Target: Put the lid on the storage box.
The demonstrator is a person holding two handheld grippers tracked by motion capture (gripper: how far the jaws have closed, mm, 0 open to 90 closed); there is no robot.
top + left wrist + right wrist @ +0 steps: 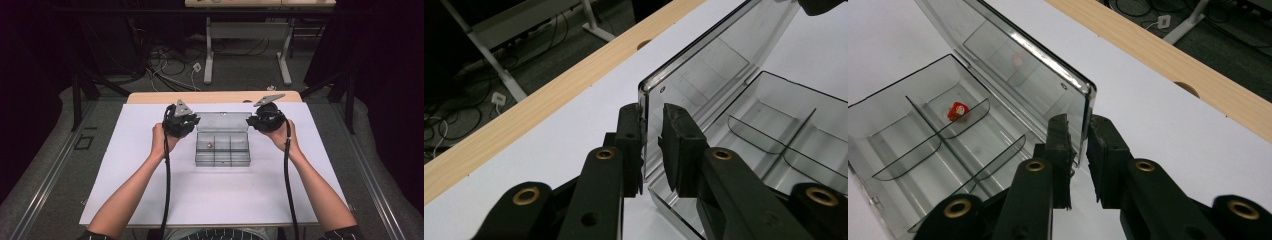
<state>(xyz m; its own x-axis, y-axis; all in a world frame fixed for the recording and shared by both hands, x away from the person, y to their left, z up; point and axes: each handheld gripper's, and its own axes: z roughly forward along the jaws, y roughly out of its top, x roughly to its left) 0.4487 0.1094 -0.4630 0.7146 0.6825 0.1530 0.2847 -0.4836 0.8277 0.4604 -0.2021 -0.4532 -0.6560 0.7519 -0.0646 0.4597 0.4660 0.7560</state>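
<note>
Standing upright along the far edge of the clear box (222,150), the lid (222,121) is taken as the landmark, its long axis running across the table from one gripper to the other. At the lid's left end, the left gripper (189,121) is closed on the lid's corner, one ribbed black pad on each face of the thin transparent pane (704,70). Below the lid, the box is seen as smooth, hard plastic with curved dividers, and a small red piece (957,110) lies in a compartment close to the hinge. At the lid's right end, the right gripper (254,120) straddles the matching rounded corner (1087,95); whether its pads press cannot be told. Both hands are judged equally near the lid.
</note>
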